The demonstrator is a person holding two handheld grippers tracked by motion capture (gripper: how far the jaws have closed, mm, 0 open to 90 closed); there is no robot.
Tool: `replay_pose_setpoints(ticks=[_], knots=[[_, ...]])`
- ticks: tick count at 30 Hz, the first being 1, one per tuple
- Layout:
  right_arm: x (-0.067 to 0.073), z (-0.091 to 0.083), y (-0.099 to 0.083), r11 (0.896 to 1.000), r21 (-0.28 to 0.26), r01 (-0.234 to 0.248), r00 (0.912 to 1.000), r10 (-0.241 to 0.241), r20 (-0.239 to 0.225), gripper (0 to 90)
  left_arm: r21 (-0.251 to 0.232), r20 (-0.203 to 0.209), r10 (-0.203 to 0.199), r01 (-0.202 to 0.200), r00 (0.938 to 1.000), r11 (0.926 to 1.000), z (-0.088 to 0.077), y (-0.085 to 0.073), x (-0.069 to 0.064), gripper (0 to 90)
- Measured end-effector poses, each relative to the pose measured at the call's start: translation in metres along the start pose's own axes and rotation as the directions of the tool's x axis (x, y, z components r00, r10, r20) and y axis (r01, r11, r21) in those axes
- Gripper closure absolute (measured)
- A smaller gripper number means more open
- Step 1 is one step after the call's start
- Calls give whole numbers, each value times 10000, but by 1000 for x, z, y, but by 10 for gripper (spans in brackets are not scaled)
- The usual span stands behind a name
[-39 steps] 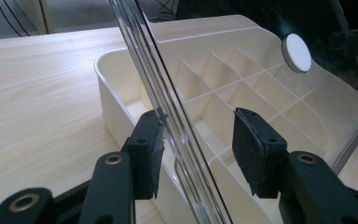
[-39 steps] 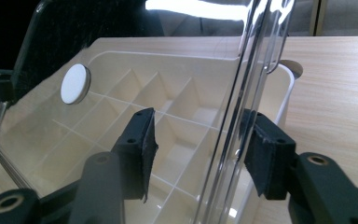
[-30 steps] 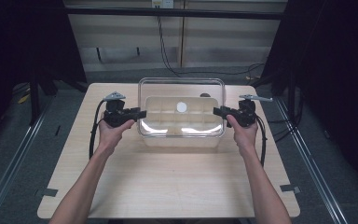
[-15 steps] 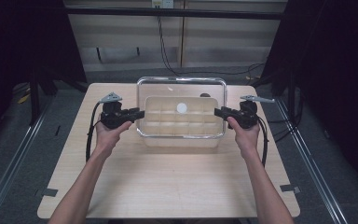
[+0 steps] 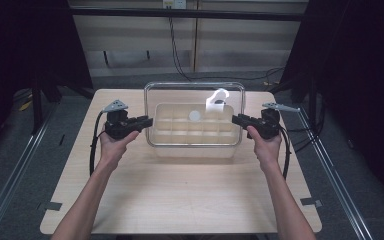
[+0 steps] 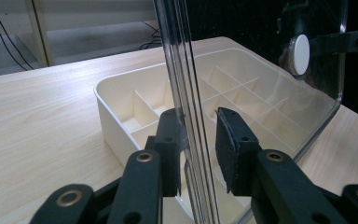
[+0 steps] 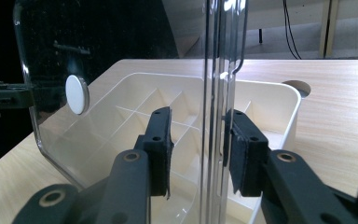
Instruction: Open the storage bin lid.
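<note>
Now that the clear lid [image 5: 194, 114] has swung up from nearly flat, as it lay a second ago, to a steep tilt above the box, I judge that I am midway through opening it or lifting it clear. On the left, my left gripper [image 5: 142, 121] straddles the lid's left edge; in the left gripper view its jaws sit to either side of the plastic rim [image 6: 186, 93] with a visible gap on the one side, so they are parted rather than clamped. In the middle, the cream compartment box [image 5: 194, 145] sits on the wooden table [image 5: 180, 200], its cells empty as far as I can see, and a white round sticker [image 5: 194, 115] marks the lid. On the right, my right gripper [image 5: 240, 120] likewise brackets the opposite edge, jaws apart around the rim [image 7: 216, 93].
</note>
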State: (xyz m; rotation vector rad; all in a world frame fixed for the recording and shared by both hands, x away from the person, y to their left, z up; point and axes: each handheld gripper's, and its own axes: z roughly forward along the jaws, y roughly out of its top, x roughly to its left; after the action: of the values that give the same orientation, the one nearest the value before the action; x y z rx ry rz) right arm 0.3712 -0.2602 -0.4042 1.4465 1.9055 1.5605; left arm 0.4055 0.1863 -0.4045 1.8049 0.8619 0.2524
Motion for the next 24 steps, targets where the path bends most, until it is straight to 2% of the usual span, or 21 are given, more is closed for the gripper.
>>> replay_pose_setpoints(ticks=[4, 9, 13, 24], knots=[[2, -4, -1, 9998, -91, 168, 9998, -169, -50, 639, -204, 188, 110, -106, 9998, 9997, -5, -2, -2, 742], [4, -8, -1, 9994, -97, 331, 9994, -332, -67, 643, -194, 119, 234, -231, 9997, 9995, -8, -2, -5, 752], [5, -9, -2, 9988, -64, 492, 9987, -493, -121, 646, -170, 75, 193, -191, 9998, 9997, -10, -4, -5, 755], [10, -12, -5, 9985, -157, 528, 9978, -534, -401, 658, -279, 106, 120, -117, 9999, 9995, -17, -6, -6, 758]])
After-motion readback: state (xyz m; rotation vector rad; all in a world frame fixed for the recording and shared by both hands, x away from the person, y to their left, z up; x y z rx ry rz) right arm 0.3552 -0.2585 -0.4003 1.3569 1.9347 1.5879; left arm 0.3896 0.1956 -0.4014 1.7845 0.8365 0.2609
